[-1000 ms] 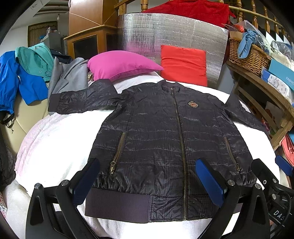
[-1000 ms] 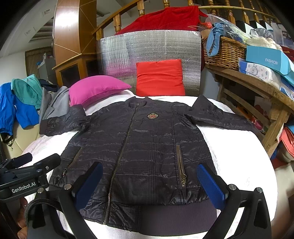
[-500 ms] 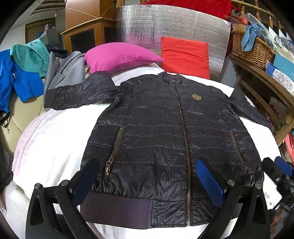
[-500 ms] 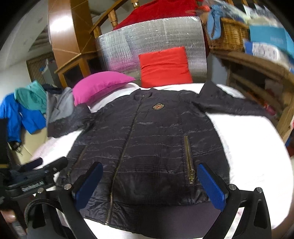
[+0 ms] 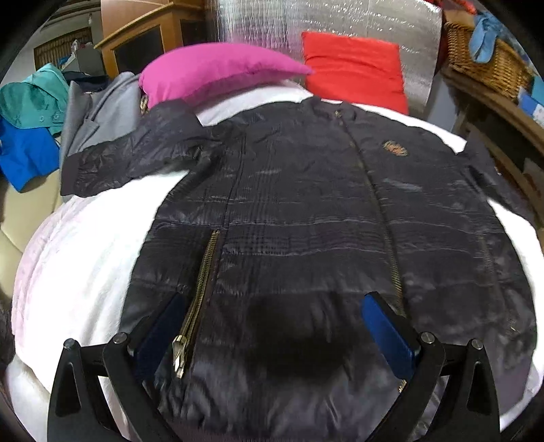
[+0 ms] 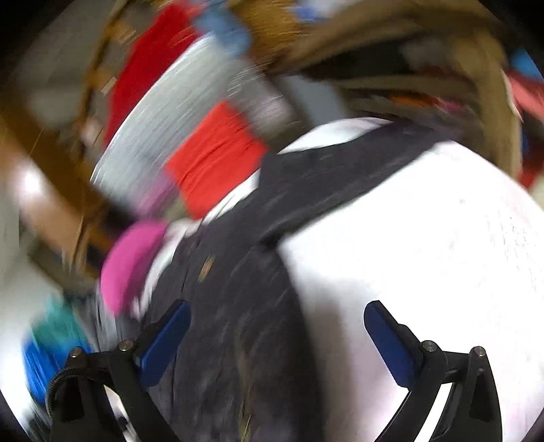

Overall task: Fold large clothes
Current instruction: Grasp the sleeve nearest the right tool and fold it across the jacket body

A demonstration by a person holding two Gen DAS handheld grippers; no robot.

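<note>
A dark quilted zip jacket [image 5: 306, 221] lies flat, front up, on a white-covered bed [image 5: 85, 244], sleeves spread out to both sides. My left gripper [image 5: 272, 335] is open and empty, low over the jacket's lower front beside the left pocket zip [image 5: 197, 299]. In the right wrist view the picture is tilted and blurred: the jacket [image 6: 244, 289] lies at the left and its right sleeve [image 6: 340, 170] runs up toward the shelf. My right gripper [image 6: 277, 340] is open and empty over the jacket's right edge and the white cover [image 6: 425, 255].
A pink pillow [image 5: 217, 68] and a red cushion [image 5: 353, 71] lie at the head of the bed before a silver foil panel [image 5: 306, 20]. Grey, teal and blue clothes [image 5: 34, 129] hang at the left. A wooden shelf with a wicker basket [image 5: 486, 64] stands at the right.
My left gripper has moved forward and lower over the jacket's hem. My right gripper has swung to the right and rolled, so its view is now tilted and blurred.
</note>
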